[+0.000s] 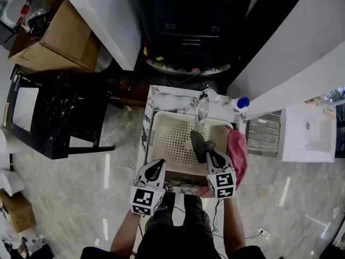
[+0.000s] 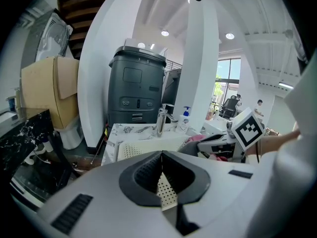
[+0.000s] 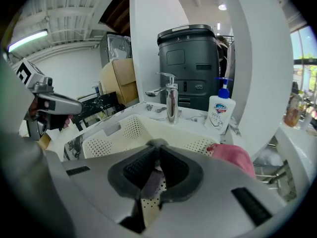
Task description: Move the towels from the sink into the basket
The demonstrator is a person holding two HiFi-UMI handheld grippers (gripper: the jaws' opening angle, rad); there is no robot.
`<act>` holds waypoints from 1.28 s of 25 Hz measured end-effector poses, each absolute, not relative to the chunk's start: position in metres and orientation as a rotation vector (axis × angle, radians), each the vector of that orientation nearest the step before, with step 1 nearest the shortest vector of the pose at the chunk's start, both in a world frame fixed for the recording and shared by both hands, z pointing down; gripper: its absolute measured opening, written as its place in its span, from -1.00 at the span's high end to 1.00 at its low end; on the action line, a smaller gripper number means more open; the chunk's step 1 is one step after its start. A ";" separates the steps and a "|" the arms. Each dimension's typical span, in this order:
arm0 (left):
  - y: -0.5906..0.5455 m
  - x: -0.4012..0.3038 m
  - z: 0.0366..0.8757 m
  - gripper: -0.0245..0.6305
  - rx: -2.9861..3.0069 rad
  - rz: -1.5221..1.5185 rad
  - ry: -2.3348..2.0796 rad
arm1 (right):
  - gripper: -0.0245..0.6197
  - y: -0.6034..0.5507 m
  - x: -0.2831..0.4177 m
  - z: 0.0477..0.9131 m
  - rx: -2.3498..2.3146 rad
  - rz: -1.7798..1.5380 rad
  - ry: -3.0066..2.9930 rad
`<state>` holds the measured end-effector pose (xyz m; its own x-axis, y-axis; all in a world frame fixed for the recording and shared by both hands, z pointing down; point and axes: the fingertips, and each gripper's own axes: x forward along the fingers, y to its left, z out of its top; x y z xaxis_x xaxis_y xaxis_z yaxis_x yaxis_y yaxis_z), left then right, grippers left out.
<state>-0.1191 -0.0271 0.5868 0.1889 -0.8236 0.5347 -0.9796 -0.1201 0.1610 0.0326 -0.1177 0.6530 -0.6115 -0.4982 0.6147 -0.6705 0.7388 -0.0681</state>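
A marble counter [image 1: 149, 102] is seen from above, and a cream perforated basket [image 1: 153, 139] is set on it in front of the faucet [image 1: 202, 108]. A pink towel [image 1: 237, 150] is draped over the basket's right rim. A grey towel [image 1: 198, 143] is pinched in the nearly closed jaws of the right gripper [image 1: 210, 154], over the basket's inside. The left gripper [image 1: 159, 165] is held at the near rim, its jaws closed together on nothing.
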 end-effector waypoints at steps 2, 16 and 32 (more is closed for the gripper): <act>-0.027 -0.117 0.589 0.90 1.999 0.436 -1.674 | 0.77 -0.118 0.034 0.657 0.881 0.405 -2.355; -0.025 -0.116 0.598 0.90 1.990 0.446 -1.655 | 0.17 -0.119 0.041 0.666 0.929 0.481 -2.341; -0.023 -0.102 0.595 0.90 2.020 0.449 -1.633 | 0.13 -0.114 0.050 0.657 0.940 0.570 -2.373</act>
<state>-0.1025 -0.0231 0.5951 0.2260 -0.8075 0.5449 -0.9726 -0.1555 0.1730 0.0500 -0.1137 0.6573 -0.6237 -0.4986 0.6019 -0.7176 0.6705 -0.1882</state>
